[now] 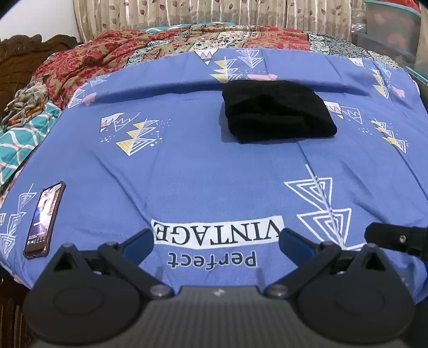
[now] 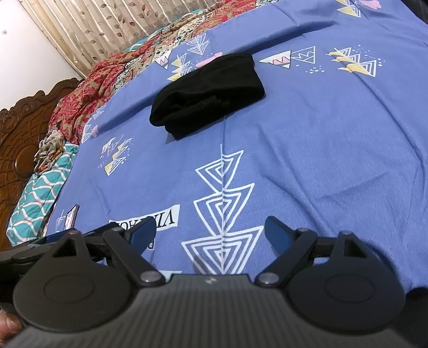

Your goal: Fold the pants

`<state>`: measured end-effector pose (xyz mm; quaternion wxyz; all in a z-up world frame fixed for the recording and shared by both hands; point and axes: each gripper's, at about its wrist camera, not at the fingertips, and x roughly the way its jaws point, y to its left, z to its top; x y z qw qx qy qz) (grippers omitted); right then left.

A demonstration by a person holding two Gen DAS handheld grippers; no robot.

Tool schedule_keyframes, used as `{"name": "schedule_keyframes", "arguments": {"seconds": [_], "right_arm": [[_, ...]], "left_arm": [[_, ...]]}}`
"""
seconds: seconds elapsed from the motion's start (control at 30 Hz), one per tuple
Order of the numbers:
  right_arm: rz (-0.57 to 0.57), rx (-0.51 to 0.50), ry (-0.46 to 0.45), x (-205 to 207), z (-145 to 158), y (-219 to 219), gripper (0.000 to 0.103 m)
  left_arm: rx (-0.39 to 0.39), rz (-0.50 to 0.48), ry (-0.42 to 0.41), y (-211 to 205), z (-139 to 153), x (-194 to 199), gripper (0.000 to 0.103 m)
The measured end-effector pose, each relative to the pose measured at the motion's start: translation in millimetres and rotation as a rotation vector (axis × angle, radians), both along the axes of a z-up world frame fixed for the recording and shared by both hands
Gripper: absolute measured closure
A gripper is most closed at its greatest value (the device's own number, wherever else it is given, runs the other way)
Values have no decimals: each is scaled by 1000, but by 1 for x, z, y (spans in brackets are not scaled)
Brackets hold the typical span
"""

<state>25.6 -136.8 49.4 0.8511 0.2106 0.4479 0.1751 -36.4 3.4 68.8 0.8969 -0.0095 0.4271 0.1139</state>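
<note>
Both grippers' jaws released; folded black pants (image 1: pixel 278 111) show no discernible seams.

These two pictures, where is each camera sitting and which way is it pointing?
Left wrist view: on the left gripper, low over the blue bedsheet, facing the folded black pants and curtain; its open fingers show, with the other gripper's tip at the right edge.
Right wrist view: on the right gripper, tilted, facing the pants and wooden headboard; its open fingers show.
Both share the sheet, pants, phone and red patterned blanket.
</note>
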Motion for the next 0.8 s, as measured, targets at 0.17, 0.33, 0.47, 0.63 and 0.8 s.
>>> {"name": "schedule_keyframes", "arguments": {"seconds": [0.17,0.33,0.47,0.63,0.8], "right_arm": [[0,0,0,0,0,0,13],[3,-4,1,-2,-1,3,13],[5,-7,0,-1,0,3,13],[8,-13,-6,-1,1,3,13],[-4,-34,-22,-3,4,3,12]], "left_arm": [[-3,0,5,1,-1,1,0],[-6,4,4,2,-2,1,0],[-2,9,-1,3,-1,1,0],[8,16,-7,4,-1,2,0],[47,5,-52,2,5,0,0]]}}
